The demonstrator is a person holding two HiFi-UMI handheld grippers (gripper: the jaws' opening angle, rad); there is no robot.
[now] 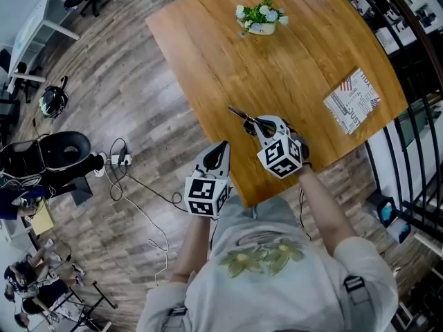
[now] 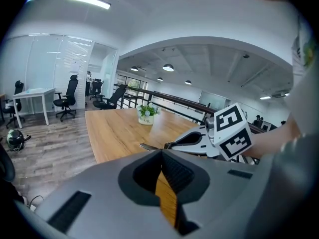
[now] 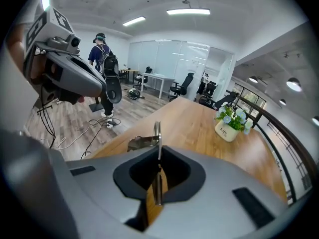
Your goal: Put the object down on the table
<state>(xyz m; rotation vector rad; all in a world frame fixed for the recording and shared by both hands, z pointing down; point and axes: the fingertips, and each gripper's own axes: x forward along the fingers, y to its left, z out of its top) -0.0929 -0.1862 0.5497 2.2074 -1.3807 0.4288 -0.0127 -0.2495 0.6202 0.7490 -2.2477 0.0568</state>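
Note:
A slender metal tool [image 1: 242, 116] with a thin flat blade is clamped in my right gripper [image 1: 257, 124], which hovers just above the near edge of the wooden table [image 1: 291, 68]. In the right gripper view the blade [image 3: 157, 133] stands on edge between the shut jaws and pokes out ahead of them. My left gripper [image 1: 223, 146] hangs off the table's near-left edge, over the floor, shut with nothing in it. From the left gripper view, the tool's tip [image 2: 149, 147] points left out of the right gripper [image 2: 199, 138], a little above the tabletop.
A small pot of white flowers [image 1: 261, 18] stands at the table's far side. A printed packet [image 1: 351, 101] lies near the right edge. A dark railing [image 1: 408, 116] runs along the right. Cables [image 1: 131, 178] trail over the wooden floor at left.

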